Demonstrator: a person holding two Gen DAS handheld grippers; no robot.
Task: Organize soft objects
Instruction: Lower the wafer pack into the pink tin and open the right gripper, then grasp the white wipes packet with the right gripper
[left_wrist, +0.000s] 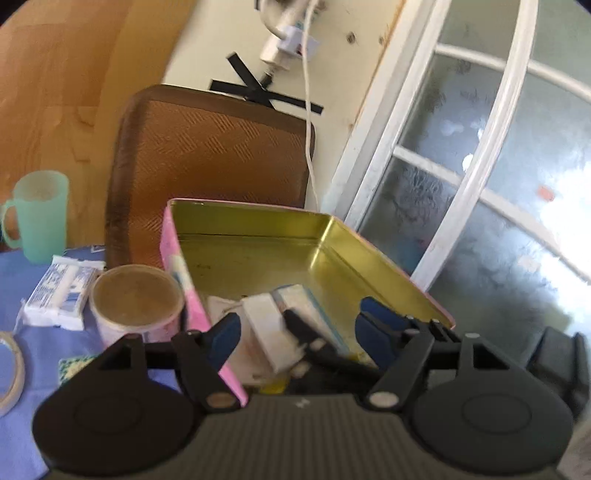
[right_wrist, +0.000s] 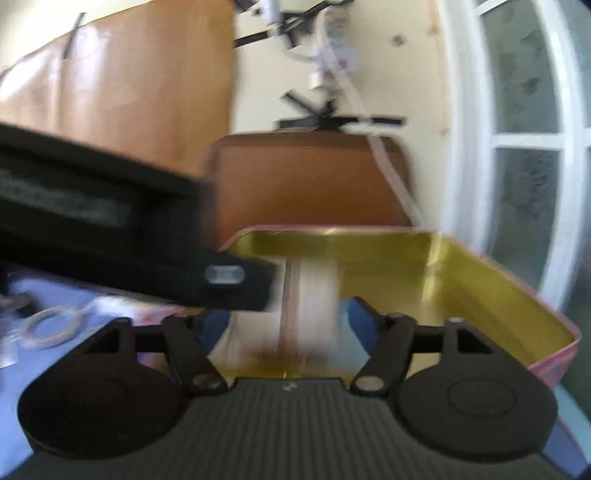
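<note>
Two claws work over one landmark, the open rectangular tin with pink outer walls and a gold metal inside, which stands on the tabletop under a blue cloth. Behind the tin rises a brown woven chair back with a dark border, and to the tin's right stands a white-framed glass door.

Inside the tin, at its near end, lie several soft white packets, one with a pale blue edge; they are bunched together and partly blurred. The left claw hovers over that near end with its blue-padded fingers spread wide, one pad outside the tin's left wall and one inside, gripping nothing. The right claw also hangs over the tin's near end, spread apart, with a blurred white packet seen between its fingers; whether they touch it cannot be told.

Left of the tin stands a round cardboard tub with a brownish lid, just beside the wall. Further left lie a white and blue wrapped tissue pack, a pale green plastic mug, and a roll of tape.
</note>
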